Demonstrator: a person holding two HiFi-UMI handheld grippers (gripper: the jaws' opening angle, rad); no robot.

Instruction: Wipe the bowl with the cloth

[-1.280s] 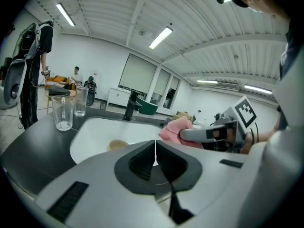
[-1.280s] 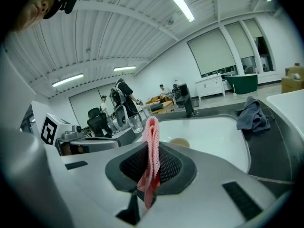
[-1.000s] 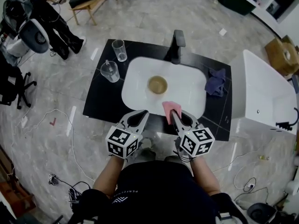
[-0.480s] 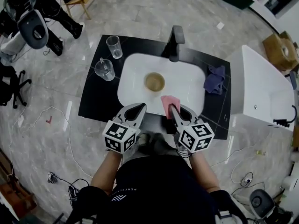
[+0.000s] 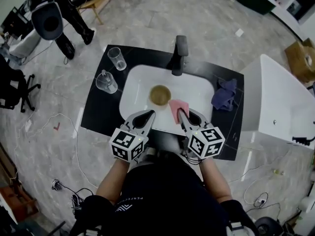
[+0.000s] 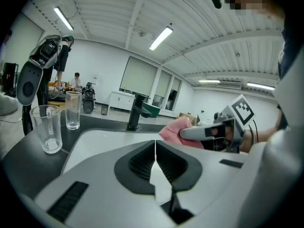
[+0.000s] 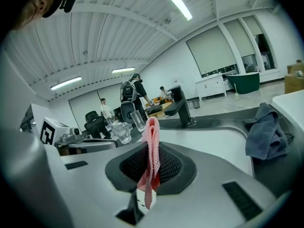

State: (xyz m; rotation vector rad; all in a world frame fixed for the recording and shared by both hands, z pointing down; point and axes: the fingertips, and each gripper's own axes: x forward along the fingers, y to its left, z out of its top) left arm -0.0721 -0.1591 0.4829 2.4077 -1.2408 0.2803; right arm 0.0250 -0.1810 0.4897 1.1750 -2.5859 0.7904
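In the head view, the small round brown bowl [image 5: 160, 95] sat in the white sink basin [image 5: 197, 90], with the pink cloth [image 5: 178, 107] just beside it, seemingly ready for wiping. In the left gripper view, the left gripper [image 6: 155, 144] was closed on nothing. In the right gripper view, the right gripper [image 7: 152, 148] pinched the cloth.

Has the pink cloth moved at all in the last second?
Yes. Held in the right gripper, the pink cloth has gone forward over the sink, ending closer to the brown bowl.
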